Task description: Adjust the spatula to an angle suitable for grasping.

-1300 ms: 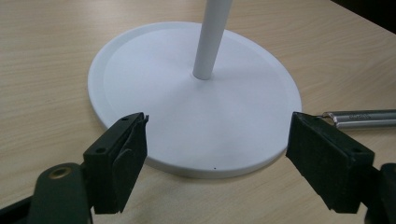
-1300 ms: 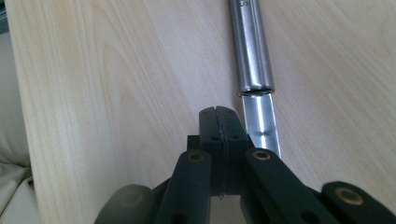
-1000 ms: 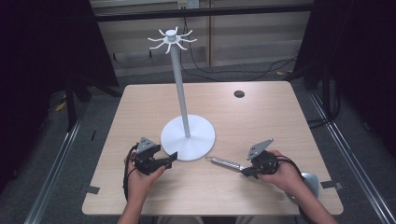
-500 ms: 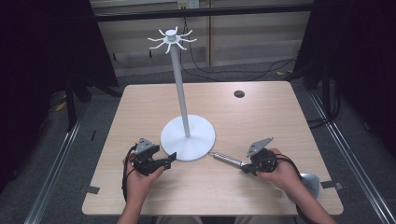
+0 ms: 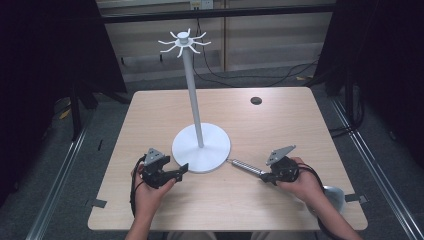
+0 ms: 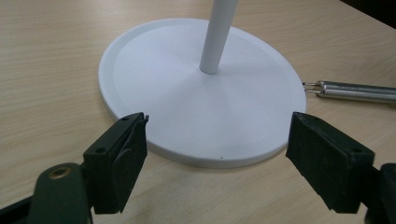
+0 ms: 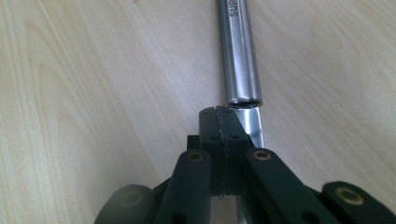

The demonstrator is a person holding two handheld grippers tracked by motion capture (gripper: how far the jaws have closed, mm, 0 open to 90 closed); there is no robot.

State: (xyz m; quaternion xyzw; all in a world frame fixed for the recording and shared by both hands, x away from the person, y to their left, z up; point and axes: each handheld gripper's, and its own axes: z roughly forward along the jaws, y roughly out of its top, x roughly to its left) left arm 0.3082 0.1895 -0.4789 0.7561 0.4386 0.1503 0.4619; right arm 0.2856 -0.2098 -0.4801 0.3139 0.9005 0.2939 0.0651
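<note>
The steel-handled utensil (image 5: 246, 167) lies on the desk (image 5: 280, 120), its hanging loop just beside the white stand's round base (image 5: 201, 148) and its working end hidden. The right hand-held gripper (image 5: 268, 178) pinches the flat neck behind the handle, jaws pressed together on it. The left hand-held gripper (image 5: 183, 170) hovers spread at the base's near rim, gripping nothing. The pinch sits far from the loop — lifted, the long handle could sag or twist, and a knock might tip the tall stand.
</note>
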